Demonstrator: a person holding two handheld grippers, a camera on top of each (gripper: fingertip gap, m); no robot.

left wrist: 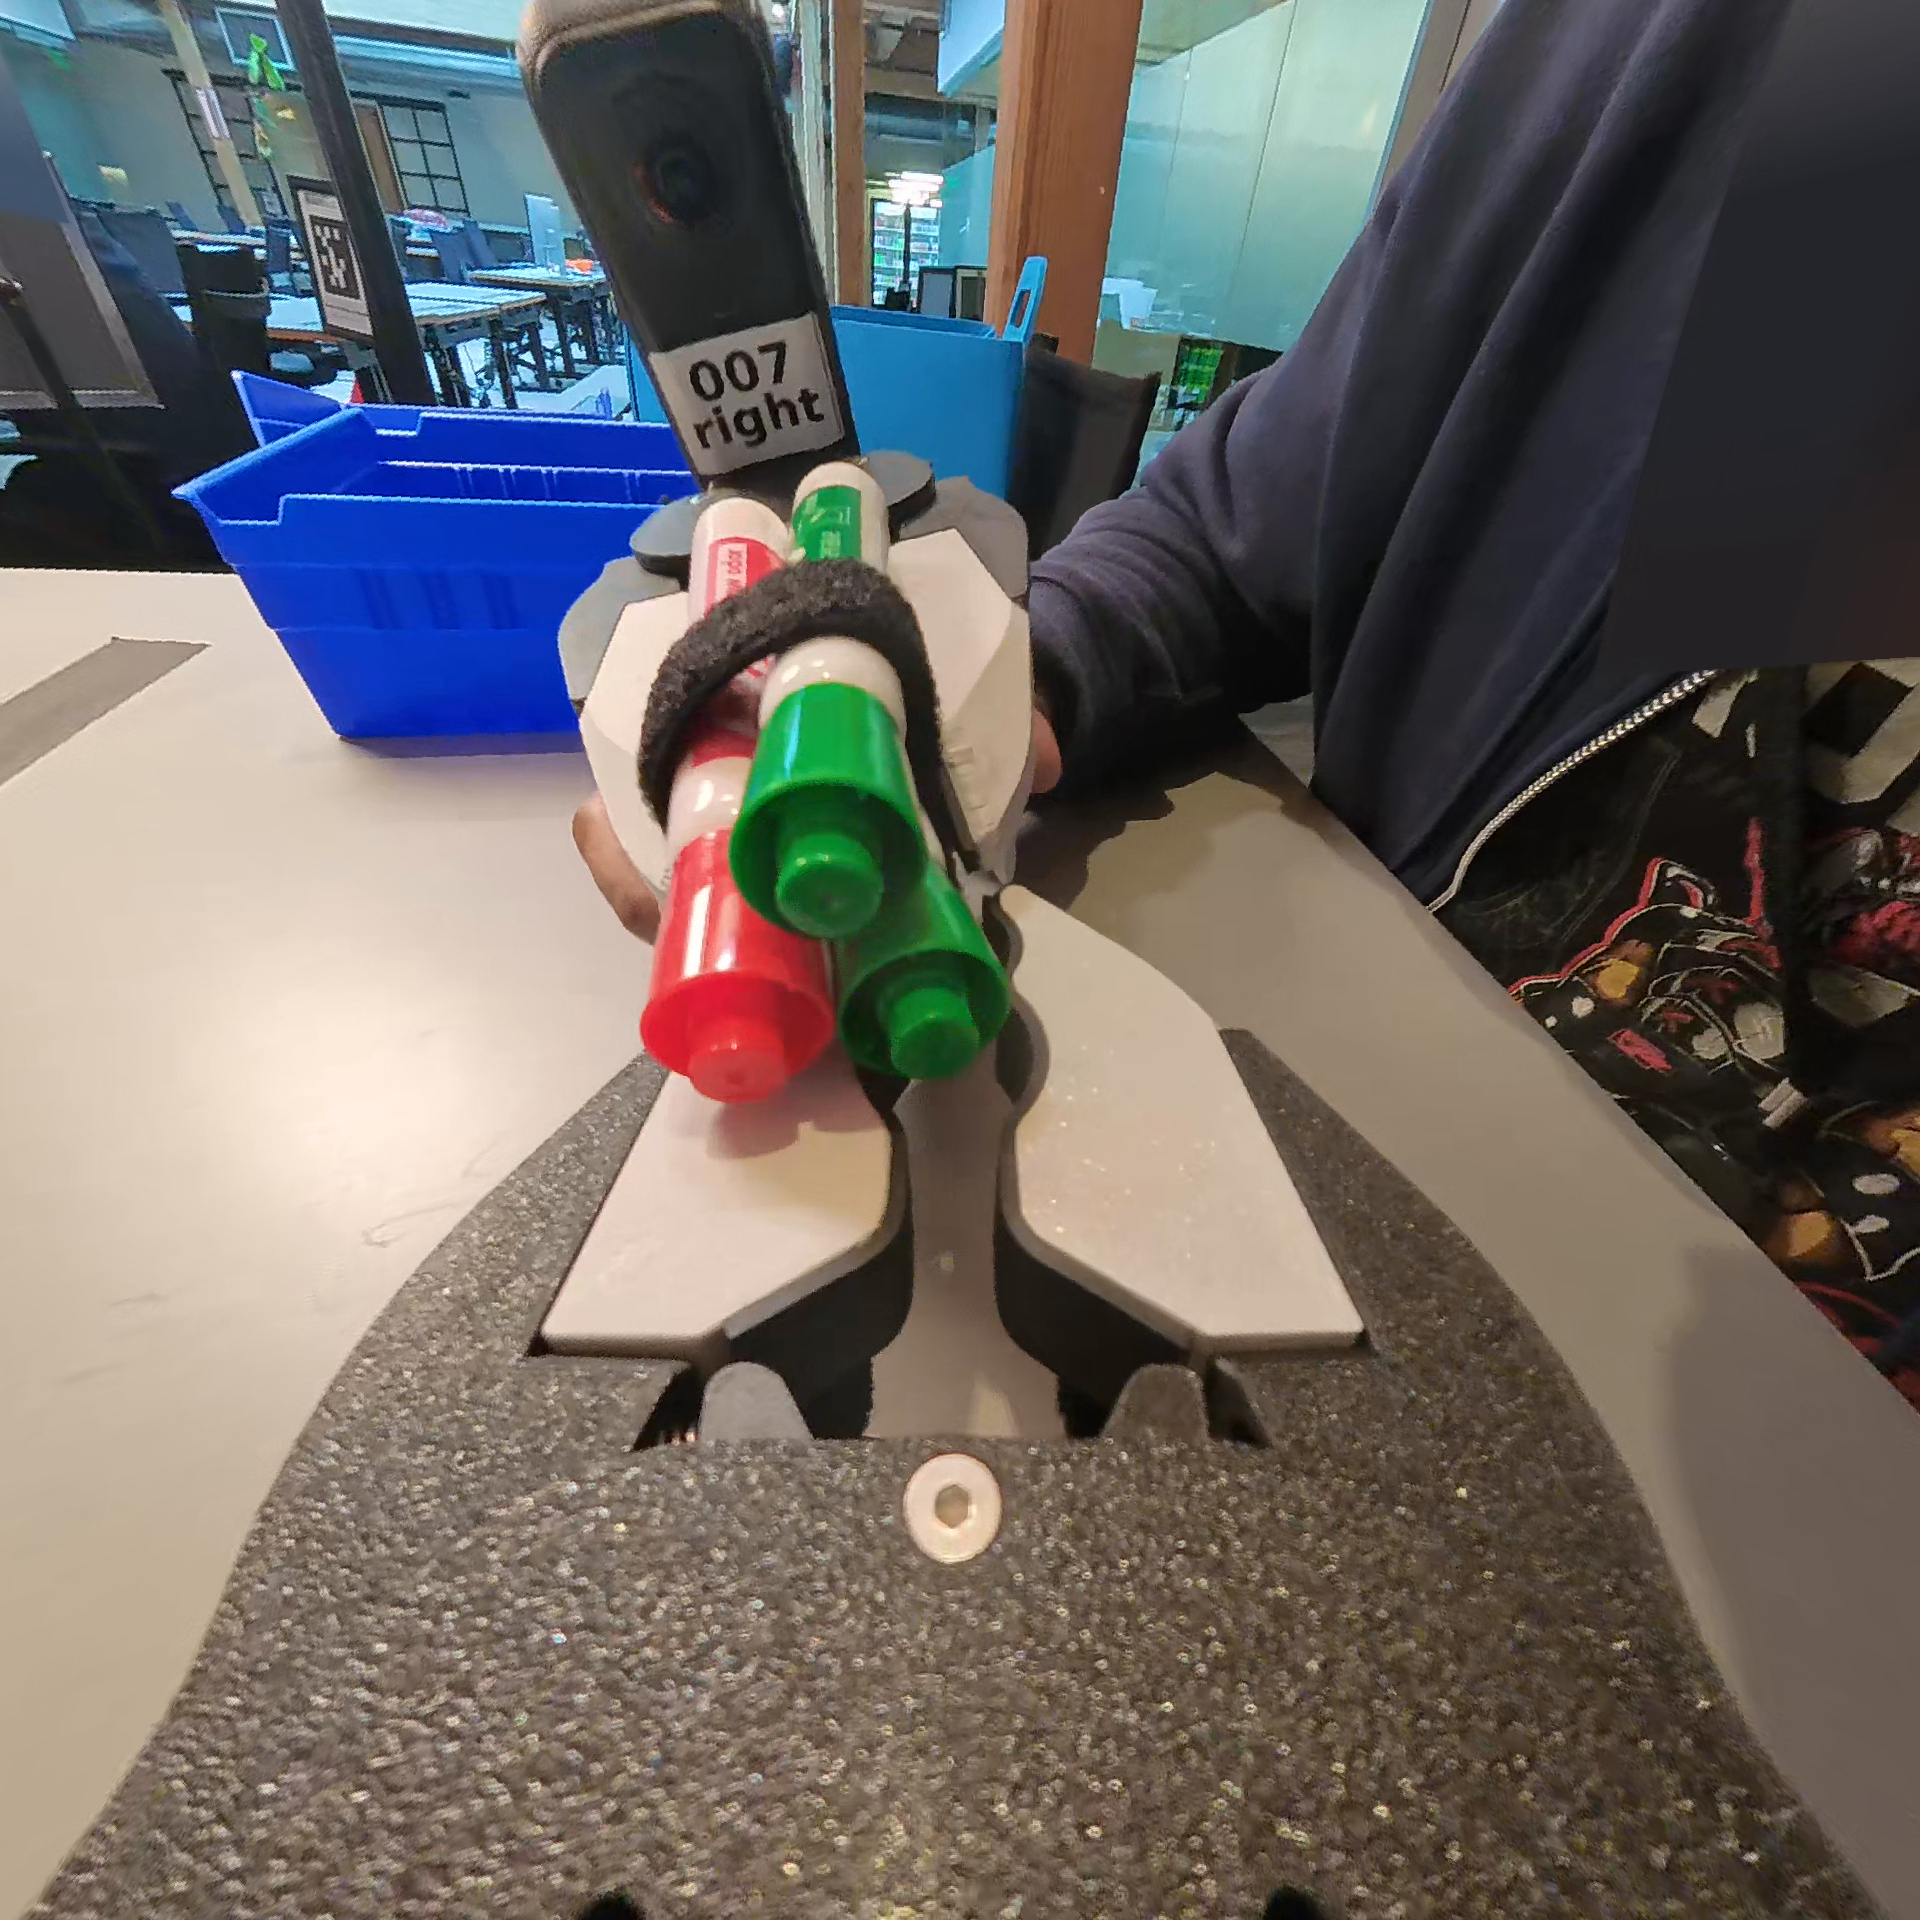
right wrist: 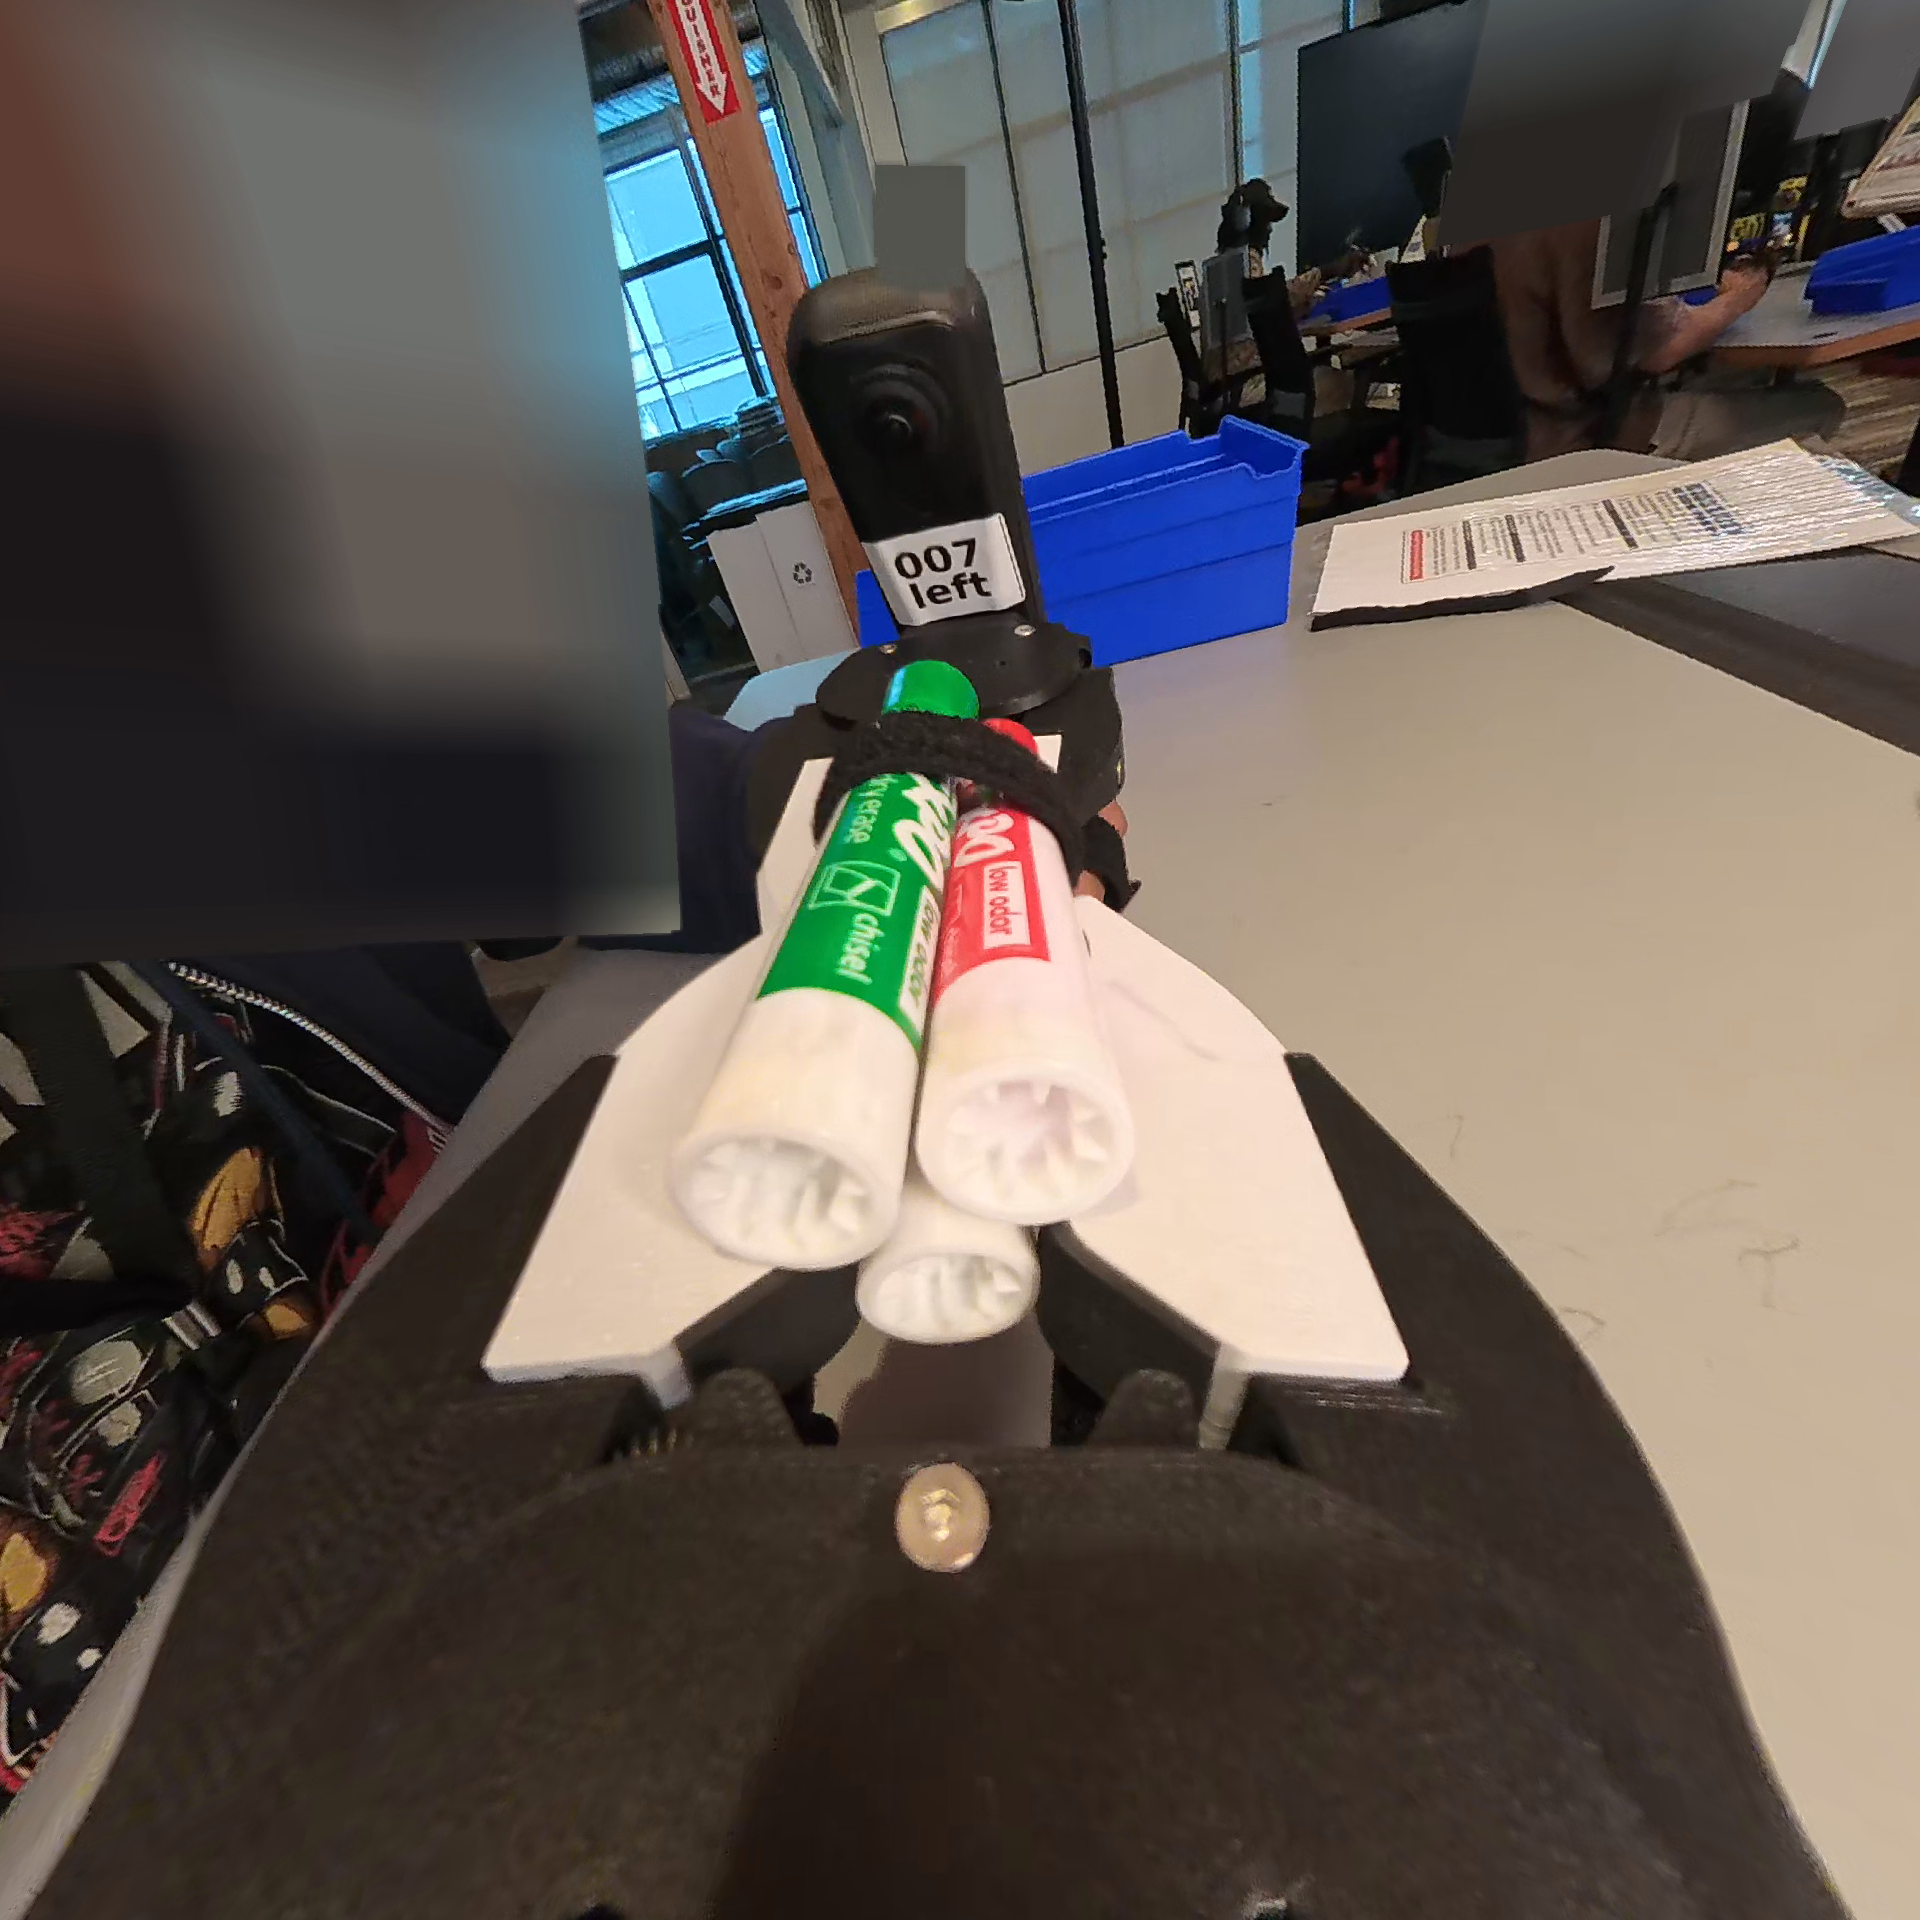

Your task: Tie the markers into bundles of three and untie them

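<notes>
Three markers (left wrist: pixel 821 831), two green-capped and one red-capped, are bundled by a black band (left wrist: pixel 769 644) above the grey tabletop (left wrist: pixel 260 987). The right gripper (right wrist: pixel 951 1283) fingers pinch the barrel ends; whether the left gripper (left wrist: pixel 935 1049) fingers grip anything is unclear

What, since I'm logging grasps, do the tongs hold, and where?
Right tongs clamp the marker bundle near its tail ends; left tongs seem to pinch the black band.
</notes>
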